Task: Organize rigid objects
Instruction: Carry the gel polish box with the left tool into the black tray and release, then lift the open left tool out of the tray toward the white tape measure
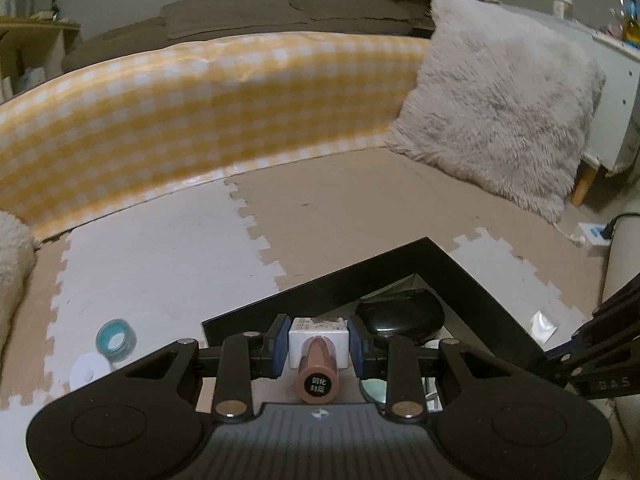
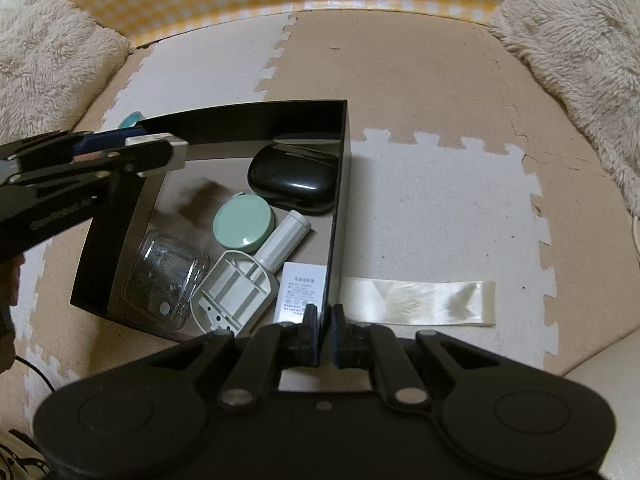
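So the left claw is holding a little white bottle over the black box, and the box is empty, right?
Not empty. The right wrist view shows the black box already holding a black case, a green compact and more. The left claw does hold the white bottle.

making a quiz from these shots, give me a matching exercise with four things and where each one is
Things:
1. white bottle
2. black mouse
3. ribbon
4. tape roll

Places:
A. on the mat, right of the black box
B. on the mat, left of the box
C. in the box's far corner
D. in the left gripper

Pairs: 1-D, 2-C, 3-A, 4-B
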`<state>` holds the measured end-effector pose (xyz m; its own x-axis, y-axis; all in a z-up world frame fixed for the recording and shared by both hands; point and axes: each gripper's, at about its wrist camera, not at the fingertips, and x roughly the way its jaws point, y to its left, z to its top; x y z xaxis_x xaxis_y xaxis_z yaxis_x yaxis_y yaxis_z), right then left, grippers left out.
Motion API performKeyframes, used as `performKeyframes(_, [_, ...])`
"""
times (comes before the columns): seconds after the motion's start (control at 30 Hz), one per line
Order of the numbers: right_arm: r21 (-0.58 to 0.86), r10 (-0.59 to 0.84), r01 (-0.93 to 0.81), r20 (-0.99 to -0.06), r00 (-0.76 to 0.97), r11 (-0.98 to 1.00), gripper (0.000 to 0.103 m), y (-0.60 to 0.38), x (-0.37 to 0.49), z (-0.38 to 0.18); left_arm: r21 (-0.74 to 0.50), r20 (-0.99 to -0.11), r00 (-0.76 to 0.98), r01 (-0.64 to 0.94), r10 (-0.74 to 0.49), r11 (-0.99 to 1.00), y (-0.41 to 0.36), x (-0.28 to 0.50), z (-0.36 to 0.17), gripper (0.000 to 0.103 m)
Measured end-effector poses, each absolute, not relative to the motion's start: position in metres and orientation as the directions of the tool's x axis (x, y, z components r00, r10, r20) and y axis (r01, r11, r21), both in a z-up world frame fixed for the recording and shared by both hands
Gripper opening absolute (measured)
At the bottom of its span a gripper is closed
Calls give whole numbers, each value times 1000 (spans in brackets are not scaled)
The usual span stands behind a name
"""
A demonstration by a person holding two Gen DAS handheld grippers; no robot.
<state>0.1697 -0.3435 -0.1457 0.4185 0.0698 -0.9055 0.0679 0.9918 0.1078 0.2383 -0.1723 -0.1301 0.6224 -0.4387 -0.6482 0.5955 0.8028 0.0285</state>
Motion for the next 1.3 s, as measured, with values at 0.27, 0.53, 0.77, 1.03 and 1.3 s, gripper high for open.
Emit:
performKeyframes(0.27, [111, 72, 70, -907, 416, 991, 7, -344, 171, -146, 44, -651, 599, 642, -465, 765, -190, 257, -153, 32])
performKeyframes(0.53, [109, 71, 69, -907, 415, 992, 7, -344, 171, -146, 39, -696, 557, 659, -453, 751, -192, 267, -176, 32])
performKeyframes(0.77, [107, 69, 68, -907, 414, 992, 7, -345, 172, -146, 13, -745, 499, 675, -443, 738, -192, 260, -176, 44])
performKeyframes(1.03, [107, 70, 67, -907, 415, 992, 7, -345, 172, -146, 10, -770, 474, 679, -428, 735, -190, 249, -166, 50])
performKeyframes(1.3, [107, 70, 68, -907, 415, 992, 7, -345, 172, -146, 68, -805, 462, 695, -372, 716, -183, 248, -164, 12])
